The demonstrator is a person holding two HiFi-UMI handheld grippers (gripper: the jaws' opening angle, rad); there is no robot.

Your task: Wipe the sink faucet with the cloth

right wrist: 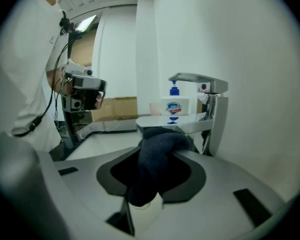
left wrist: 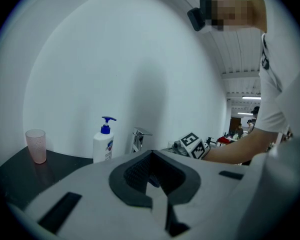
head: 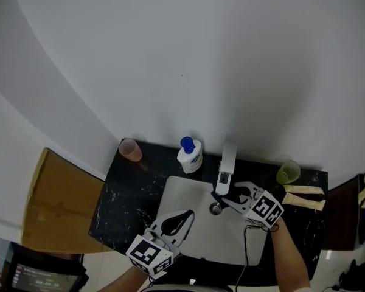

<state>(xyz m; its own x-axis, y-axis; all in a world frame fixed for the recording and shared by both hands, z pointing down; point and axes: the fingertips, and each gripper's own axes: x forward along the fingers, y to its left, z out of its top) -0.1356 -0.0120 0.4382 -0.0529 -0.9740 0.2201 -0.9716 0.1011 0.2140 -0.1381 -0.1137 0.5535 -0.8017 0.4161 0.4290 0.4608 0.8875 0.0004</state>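
Note:
The chrome faucet stands at the back of the white sink. My right gripper sits just in front of its spout, shut on a dark cloth. In the right gripper view the cloth bulges out between the jaws, right under the flat spout, with the faucet column close on the right. Whether cloth and spout touch I cannot tell. My left gripper hangs over the sink's near left part with its fingertips together and nothing in them. From there the faucet and the right gripper show ahead.
A soap bottle with a blue pump stands left of the faucet. A pink cup is at the black counter's far left, a green cup at the right. A cardboard box lies left of the counter, beige pieces at its right end.

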